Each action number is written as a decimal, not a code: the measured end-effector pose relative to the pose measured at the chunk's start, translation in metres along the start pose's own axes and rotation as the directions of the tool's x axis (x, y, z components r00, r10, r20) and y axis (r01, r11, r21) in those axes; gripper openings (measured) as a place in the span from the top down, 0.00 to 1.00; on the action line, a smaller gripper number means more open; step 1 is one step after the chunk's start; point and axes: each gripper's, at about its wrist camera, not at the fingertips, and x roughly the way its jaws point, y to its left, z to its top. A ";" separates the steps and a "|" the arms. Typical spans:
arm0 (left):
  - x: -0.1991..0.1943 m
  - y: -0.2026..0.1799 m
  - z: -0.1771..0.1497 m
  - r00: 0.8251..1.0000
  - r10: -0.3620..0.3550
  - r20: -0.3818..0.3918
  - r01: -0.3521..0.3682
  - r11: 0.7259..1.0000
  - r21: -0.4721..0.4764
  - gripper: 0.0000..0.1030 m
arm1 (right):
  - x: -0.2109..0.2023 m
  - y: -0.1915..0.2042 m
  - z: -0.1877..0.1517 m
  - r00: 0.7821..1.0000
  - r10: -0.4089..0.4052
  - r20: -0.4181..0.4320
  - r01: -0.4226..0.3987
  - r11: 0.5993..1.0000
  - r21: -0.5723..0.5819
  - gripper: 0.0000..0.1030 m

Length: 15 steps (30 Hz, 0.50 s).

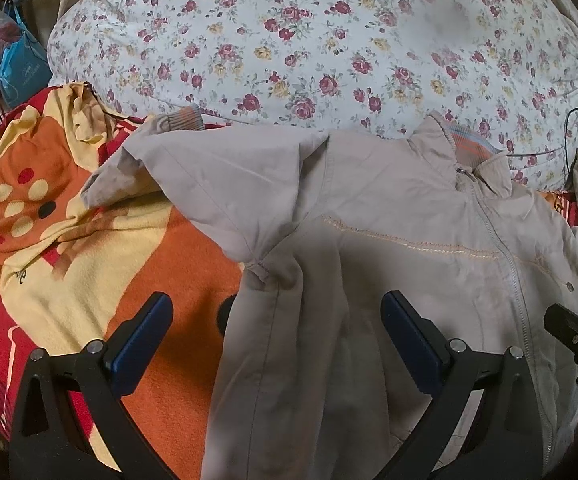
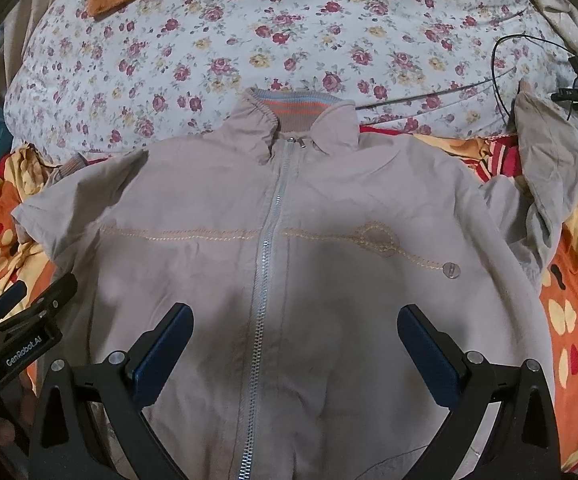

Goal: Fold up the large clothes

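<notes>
Lying front-up, zipped beige jacket (image 2: 289, 240), sleeves crumpled.

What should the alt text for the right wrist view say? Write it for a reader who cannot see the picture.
A beige zip-front jacket lies spread face up and zipped on an orange, yellow and red patterned blanket, collar toward a white floral quilt. The right gripper hovers open over its lower front, and the left gripper shows at the left edge.

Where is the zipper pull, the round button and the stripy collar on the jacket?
zipper pull (image 2: 299, 142): right wrist view, on the metal tab at the top of the zip.
round button (image 2: 451, 270): right wrist view, on the button's face.
stripy collar (image 2: 295, 107): right wrist view, on the orange and blue ribbing inside the neck.
</notes>
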 end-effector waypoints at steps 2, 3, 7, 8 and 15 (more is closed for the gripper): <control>0.000 0.000 0.000 1.000 0.001 0.002 -0.001 1.000 0.001 0.00 | 0.001 0.001 -0.001 1.000 0.006 -0.007 -0.006 1.000 -0.003 0.01; 0.001 0.000 0.000 1.000 0.000 0.004 0.000 1.000 0.001 0.00 | 0.001 0.001 -0.001 1.000 0.007 -0.010 -0.007 1.000 -0.005 0.01; 0.001 0.000 -0.001 1.000 0.007 0.005 -0.007 1.000 0.004 0.00 | 0.001 0.002 0.000 1.000 0.007 -0.010 -0.008 1.000 -0.009 0.01; 0.001 0.000 -0.001 1.000 0.005 0.005 -0.005 1.000 0.004 0.00 | 0.001 0.002 0.000 1.000 0.008 -0.008 -0.008 1.000 -0.008 0.01; 0.002 0.001 -0.001 1.000 0.007 0.003 -0.007 1.000 0.006 0.00 | 0.006 0.002 -0.002 1.000 0.010 -0.022 -0.010 1.000 -0.003 0.01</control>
